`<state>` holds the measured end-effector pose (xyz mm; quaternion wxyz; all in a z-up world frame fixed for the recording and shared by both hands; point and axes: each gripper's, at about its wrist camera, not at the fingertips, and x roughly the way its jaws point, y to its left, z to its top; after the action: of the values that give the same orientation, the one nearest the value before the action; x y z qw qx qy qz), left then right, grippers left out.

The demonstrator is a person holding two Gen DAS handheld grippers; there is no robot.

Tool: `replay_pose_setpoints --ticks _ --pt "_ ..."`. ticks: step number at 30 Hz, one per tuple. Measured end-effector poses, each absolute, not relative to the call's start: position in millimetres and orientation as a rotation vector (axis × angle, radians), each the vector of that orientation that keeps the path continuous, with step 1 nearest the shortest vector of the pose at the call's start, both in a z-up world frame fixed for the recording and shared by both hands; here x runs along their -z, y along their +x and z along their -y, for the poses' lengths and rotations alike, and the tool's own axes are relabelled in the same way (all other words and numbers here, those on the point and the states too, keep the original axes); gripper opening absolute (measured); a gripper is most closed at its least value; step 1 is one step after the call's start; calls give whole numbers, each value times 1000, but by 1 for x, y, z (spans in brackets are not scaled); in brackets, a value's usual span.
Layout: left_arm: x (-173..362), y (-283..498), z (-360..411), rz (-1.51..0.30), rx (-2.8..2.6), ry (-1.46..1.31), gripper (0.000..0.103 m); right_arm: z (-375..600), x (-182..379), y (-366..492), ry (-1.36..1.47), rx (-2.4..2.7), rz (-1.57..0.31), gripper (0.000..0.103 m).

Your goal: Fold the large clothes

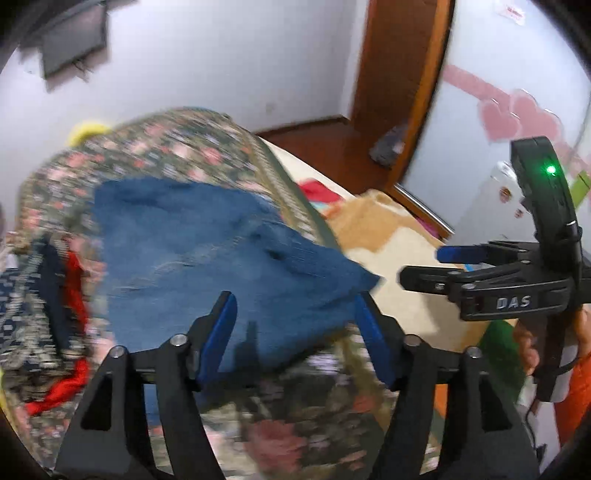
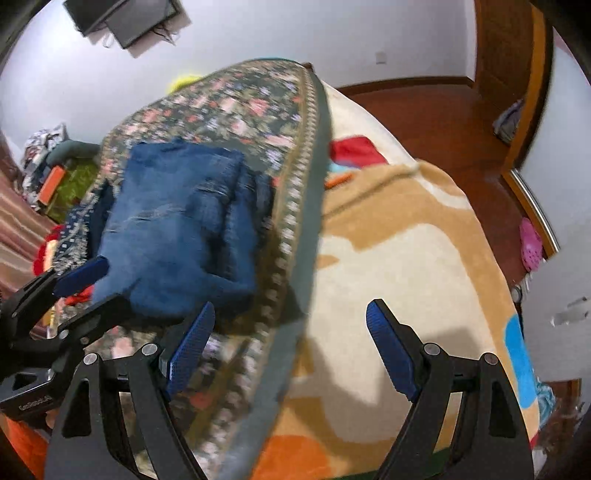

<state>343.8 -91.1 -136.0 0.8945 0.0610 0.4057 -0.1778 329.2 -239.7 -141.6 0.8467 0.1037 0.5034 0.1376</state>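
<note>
Left gripper (image 1: pixel 295 332): jaws apart, nothing between the pads, hovering low over the near edge of the jeans (image 1: pixel 207 258). Its blue fingers (image 1: pixel 221 332) frame the denim's lower edge; contact can't be told, view is motion-blurred.

Right gripper (image 2: pixel 291 347): jaws wide apart, empty, over the boundary between the floral cover (image 2: pixel 236 110) and the tan blanket (image 2: pixel 399 240). Just right of the jeans' near corner, not touching them. In the left wrist view it sits off to the right, held by a hand (image 1: pixel 528 343).

Jeans: folded into a compact blue bundle, lying on the floral cover, on the bed's left half. A fold ridge runs along their right side in the right wrist view.

Around: the cover lies over the blanket, its patterned border running diagonally. Red cloth (image 2: pixel 354 149) on the blanket past that border. More red and dark clothes (image 1: pixel 62 295) piled left of the jeans. Wood floor (image 2: pixel 436 110) beyond the bed, white walls, dark screen (image 2: pixel 129 18) mounted high, pink shoe (image 2: pixel 530 245) on the floor at right.
</note>
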Motion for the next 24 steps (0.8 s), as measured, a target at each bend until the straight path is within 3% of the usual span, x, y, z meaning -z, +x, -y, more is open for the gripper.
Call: replay_pose_setpoints --ticks 6,15,19,24 --pt "126 355 29 -790 182 99 83 206 135 347 199 -370 -1024 82" --pt "206 385 -19 -1020 58 78 86 184 196 375 163 -372 -1163 82" --pt "220 367 -37 -985 58 -23 99 208 220 367 287 -356 -1202 98" --pt "216 356 -43 -974 48 -43 98 214 213 356 260 -350 -1197 98"
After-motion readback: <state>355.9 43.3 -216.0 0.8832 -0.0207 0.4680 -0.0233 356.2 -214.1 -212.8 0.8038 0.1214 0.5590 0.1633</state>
